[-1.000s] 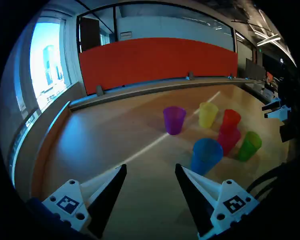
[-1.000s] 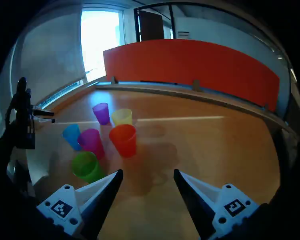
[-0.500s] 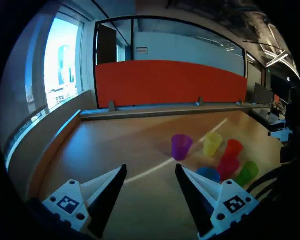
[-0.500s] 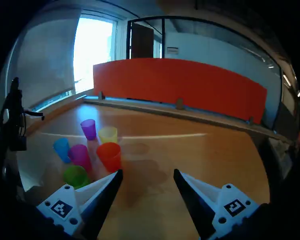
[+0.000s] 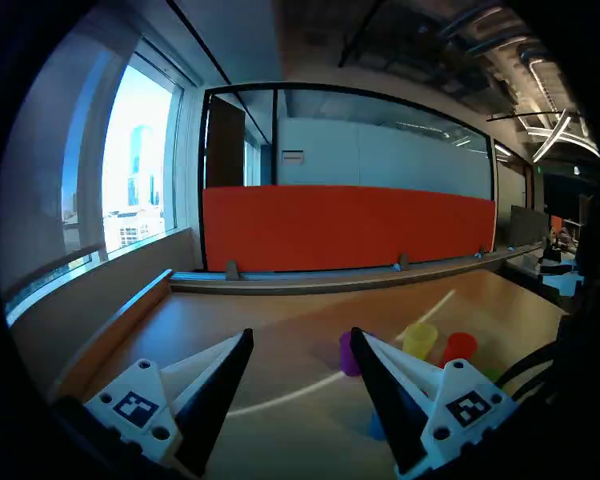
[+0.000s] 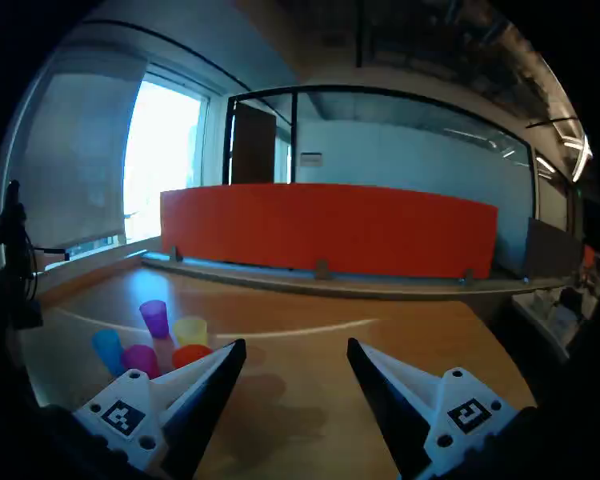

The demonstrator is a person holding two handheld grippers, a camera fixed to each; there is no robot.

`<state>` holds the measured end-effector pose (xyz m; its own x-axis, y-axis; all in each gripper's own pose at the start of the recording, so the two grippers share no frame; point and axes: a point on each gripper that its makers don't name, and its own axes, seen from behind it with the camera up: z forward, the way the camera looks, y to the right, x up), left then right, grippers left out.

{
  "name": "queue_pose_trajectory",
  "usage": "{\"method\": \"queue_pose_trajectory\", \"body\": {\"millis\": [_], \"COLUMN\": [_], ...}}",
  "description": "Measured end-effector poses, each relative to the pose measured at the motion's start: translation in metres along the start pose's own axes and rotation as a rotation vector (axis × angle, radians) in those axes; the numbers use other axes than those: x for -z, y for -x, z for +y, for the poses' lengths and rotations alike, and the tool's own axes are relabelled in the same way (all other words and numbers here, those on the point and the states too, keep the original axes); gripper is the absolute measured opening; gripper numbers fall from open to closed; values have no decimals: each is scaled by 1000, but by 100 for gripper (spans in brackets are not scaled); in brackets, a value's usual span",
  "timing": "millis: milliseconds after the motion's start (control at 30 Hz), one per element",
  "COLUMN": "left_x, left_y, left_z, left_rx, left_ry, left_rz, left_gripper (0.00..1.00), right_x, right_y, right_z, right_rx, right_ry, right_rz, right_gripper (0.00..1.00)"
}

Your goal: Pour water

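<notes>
We count five translucent plastic cups in the right gripper view: purple cup (image 6: 153, 317), yellow cup (image 6: 190, 329), blue cup (image 6: 108, 350), magenta cup (image 6: 140, 360) and orange cup (image 6: 186, 354). They stand upright, clustered on the wooden tabletop (image 6: 340, 400). Two claws: the right claw (image 6: 295, 342) and the left claw (image 5: 300, 332) both gape wide, holding nothing.
</notes>
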<state>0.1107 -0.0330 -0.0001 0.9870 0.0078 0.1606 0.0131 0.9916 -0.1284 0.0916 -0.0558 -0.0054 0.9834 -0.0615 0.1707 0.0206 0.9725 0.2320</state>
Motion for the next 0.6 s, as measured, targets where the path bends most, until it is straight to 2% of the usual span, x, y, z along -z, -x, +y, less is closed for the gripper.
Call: {"method": "queue_pose_trajectory", "body": {"millis": [100,333,600], "left_x": [3,7,11], "left_y": [-6,-15,-28], "left_z": [4,4,-1], "left_rx": [5,0,-6], "left_ry": [-4,-36,-72], "left_rz": [40,114,177], "left_gripper": [90,90,90], "right_x": [3,12,17], "right_y": [-10,-31,-40], "right_z": [6,26,42], "right_rx": [4,14,-16], "right_ry": [24,104,162], "right_rz": [61,165,227], "right_gripper": [98,98,98]}}
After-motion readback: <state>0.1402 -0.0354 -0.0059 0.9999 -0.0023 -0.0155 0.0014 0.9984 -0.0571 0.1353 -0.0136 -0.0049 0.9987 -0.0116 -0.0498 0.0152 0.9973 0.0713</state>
